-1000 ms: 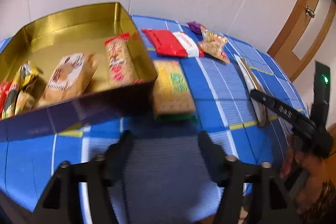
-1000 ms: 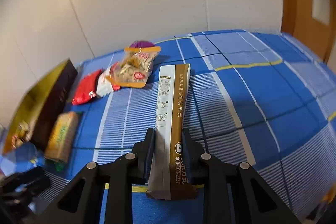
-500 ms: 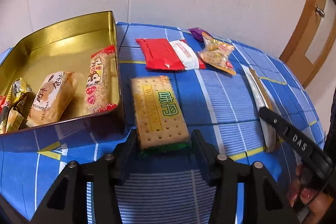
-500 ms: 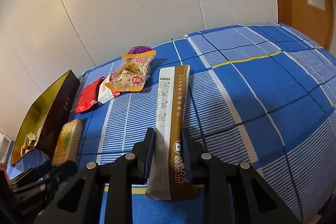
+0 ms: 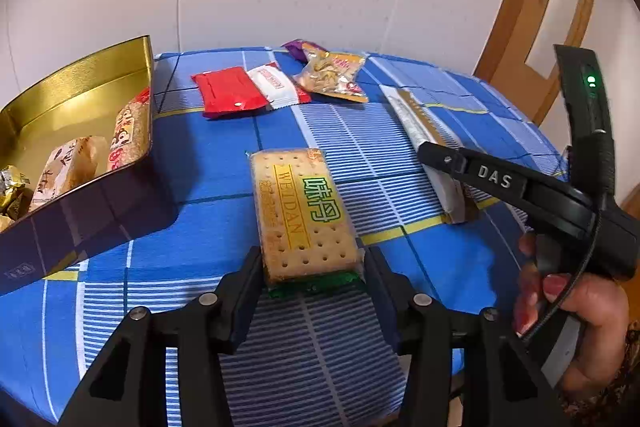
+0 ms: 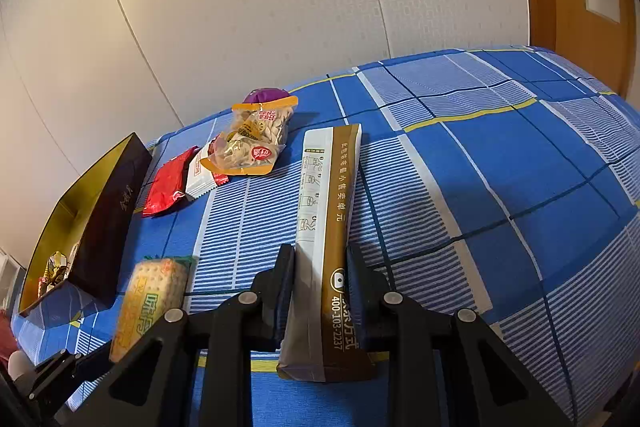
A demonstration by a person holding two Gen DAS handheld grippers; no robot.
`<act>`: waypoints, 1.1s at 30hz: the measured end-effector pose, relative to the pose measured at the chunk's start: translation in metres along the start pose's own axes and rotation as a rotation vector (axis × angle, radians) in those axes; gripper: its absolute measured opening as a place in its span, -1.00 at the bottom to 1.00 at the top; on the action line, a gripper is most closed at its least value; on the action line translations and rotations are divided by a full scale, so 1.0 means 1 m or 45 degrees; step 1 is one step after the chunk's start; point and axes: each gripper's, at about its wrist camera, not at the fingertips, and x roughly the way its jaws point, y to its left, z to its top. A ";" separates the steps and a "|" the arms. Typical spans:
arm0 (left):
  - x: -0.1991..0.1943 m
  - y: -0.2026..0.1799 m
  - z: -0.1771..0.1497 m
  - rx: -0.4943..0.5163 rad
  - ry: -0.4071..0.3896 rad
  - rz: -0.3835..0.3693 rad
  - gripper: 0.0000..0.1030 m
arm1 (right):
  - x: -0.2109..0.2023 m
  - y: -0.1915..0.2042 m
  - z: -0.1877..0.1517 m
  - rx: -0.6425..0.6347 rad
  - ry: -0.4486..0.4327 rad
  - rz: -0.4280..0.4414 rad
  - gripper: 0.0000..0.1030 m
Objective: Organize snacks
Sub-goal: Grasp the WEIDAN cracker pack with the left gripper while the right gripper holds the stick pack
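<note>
The cracker packet (image 5: 302, 215) is straddled by the left hand-held gripper (image 5: 312, 269), jaws opening, pads apparently touching its sides, while the brown-and-white sachet (image 6: 326, 251) is clamped by the right hand-held gripper (image 6: 320, 291); transfer to the far-left gold tin (image 5: 80, 83) seems due next.

A home room, likely a bedroom: a blue plaid bedsheet (image 6: 500, 163) covers the soft surface, white embossed wall panels (image 6: 260, 7) rise at twelve o'clock, and a wooden door (image 5: 532, 27) with a knob stands at two o'clock.
</note>
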 end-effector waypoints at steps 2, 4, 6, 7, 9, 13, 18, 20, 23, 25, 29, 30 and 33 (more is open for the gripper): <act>0.003 0.000 0.006 -0.006 0.009 0.043 0.12 | 0.000 0.000 0.000 0.000 -0.001 0.000 -0.49; 0.009 0.002 0.013 -0.022 0.025 0.053 0.15 | 0.000 0.000 0.000 0.000 -0.001 0.001 -0.49; 0.011 0.003 0.017 -0.022 0.029 0.063 0.15 | 0.000 0.000 0.000 0.003 0.000 0.002 -0.49; 0.013 0.003 0.020 -0.020 0.033 0.077 0.15 | 0.000 0.000 0.000 0.004 0.002 0.001 -0.48; 0.016 0.002 0.022 -0.006 0.034 0.075 0.14 | 0.001 0.000 0.000 0.006 0.006 0.001 -0.48; 0.014 -0.003 0.017 0.080 0.004 0.091 -0.07 | 0.001 0.001 0.000 -0.004 0.004 -0.005 -0.47; 0.004 0.002 0.008 0.051 -0.012 0.041 -0.08 | 0.002 0.002 0.000 -0.016 0.001 -0.011 -0.47; 0.000 0.004 0.005 0.042 -0.012 0.011 -0.08 | 0.002 0.002 0.000 -0.025 0.000 -0.015 -0.47; -0.006 0.006 0.003 0.024 -0.021 -0.019 -0.08 | 0.002 0.003 -0.001 -0.039 -0.003 -0.023 -0.47; -0.012 0.007 0.003 0.019 -0.041 -0.040 -0.08 | 0.002 0.005 -0.001 -0.051 -0.005 -0.030 -0.47; -0.026 0.010 0.007 0.011 -0.101 -0.066 -0.08 | 0.002 0.007 -0.002 -0.076 -0.012 -0.045 -0.47; -0.029 0.011 0.009 0.007 -0.112 -0.069 -0.08 | 0.002 0.007 -0.002 -0.082 -0.013 -0.048 -0.47; -0.040 0.017 0.013 -0.012 -0.152 -0.075 -0.08 | 0.002 0.009 -0.002 -0.099 -0.017 -0.057 -0.47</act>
